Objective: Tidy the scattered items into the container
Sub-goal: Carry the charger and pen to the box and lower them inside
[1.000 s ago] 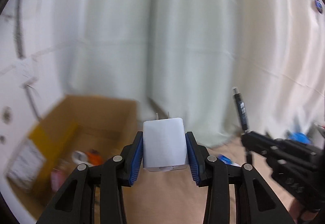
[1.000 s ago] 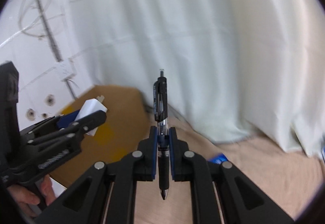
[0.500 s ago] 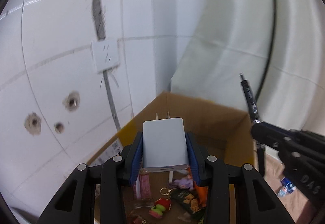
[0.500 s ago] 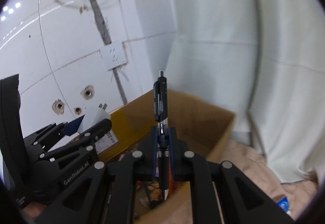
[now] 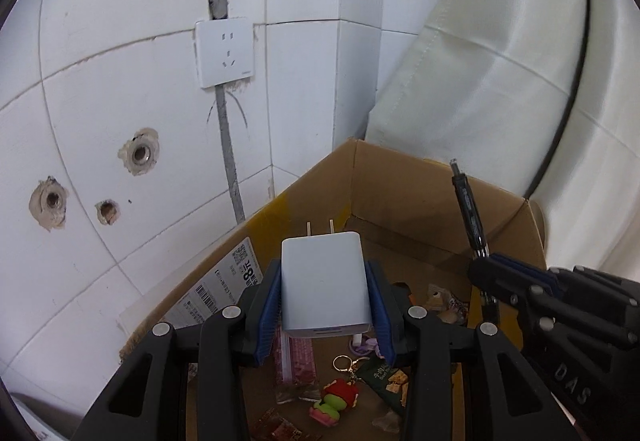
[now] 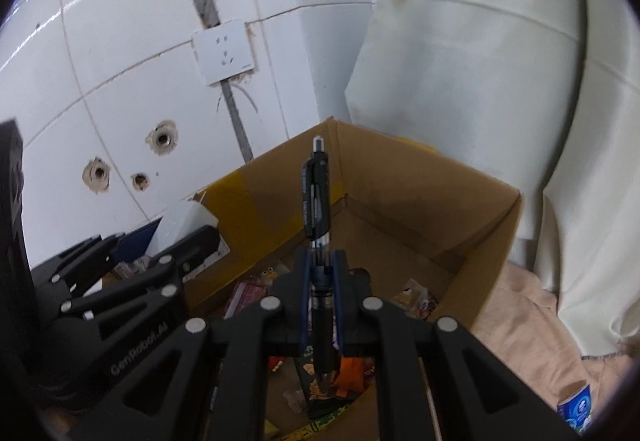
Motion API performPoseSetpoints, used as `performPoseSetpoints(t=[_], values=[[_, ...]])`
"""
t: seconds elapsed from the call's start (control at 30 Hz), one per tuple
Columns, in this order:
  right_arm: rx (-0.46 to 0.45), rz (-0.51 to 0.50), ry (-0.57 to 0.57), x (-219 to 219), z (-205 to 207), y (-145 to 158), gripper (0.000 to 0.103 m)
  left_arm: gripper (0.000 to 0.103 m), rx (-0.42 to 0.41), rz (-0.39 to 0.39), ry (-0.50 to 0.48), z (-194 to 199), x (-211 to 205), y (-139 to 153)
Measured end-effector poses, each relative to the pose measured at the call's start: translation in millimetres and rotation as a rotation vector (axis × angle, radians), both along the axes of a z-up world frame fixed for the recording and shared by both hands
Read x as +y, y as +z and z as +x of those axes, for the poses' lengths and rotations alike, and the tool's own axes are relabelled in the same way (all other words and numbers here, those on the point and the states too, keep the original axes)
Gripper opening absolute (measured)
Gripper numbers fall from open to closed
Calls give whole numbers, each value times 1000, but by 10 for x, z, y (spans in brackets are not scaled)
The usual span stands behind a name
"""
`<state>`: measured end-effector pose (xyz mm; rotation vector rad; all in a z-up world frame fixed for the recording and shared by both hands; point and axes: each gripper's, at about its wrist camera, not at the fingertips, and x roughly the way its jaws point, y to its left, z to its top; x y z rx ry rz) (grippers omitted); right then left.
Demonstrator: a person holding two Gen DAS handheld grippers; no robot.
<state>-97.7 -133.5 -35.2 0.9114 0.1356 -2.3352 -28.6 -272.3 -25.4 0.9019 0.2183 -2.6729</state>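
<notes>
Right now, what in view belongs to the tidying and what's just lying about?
Job:
- charger in left gripper
- pen in right gripper
- box

Lying about:
- wall socket
- curtain
- blue packet

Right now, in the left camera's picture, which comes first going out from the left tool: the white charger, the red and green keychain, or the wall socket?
1. White charger: clamped in the left tool.
2. Red and green keychain: below, on the cardboard box floor.
3. Wall socket: farthest, up on the tiled wall.

Peach cloth surface bears cardboard box, maybe carton.
</notes>
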Motion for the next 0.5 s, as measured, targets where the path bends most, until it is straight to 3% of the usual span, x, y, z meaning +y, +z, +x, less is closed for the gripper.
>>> performPoseSetpoints(t=[0.13, 0.2, 0.3, 0.5], values=[[24, 19, -4, -28, 14, -14, 23, 41, 3, -1, -7, -5, 21, 2], [34, 7, -6, -6, 29, -6, 45, 41, 0, -3, -13, -14, 30, -10], [76, 2, -42, 52, 54, 45, 67, 41, -11, 1, -8, -22, -2, -24], [88, -62, -160, 341, 71, 197, 73, 41, -10, -7, -8, -16, 0, -24]])
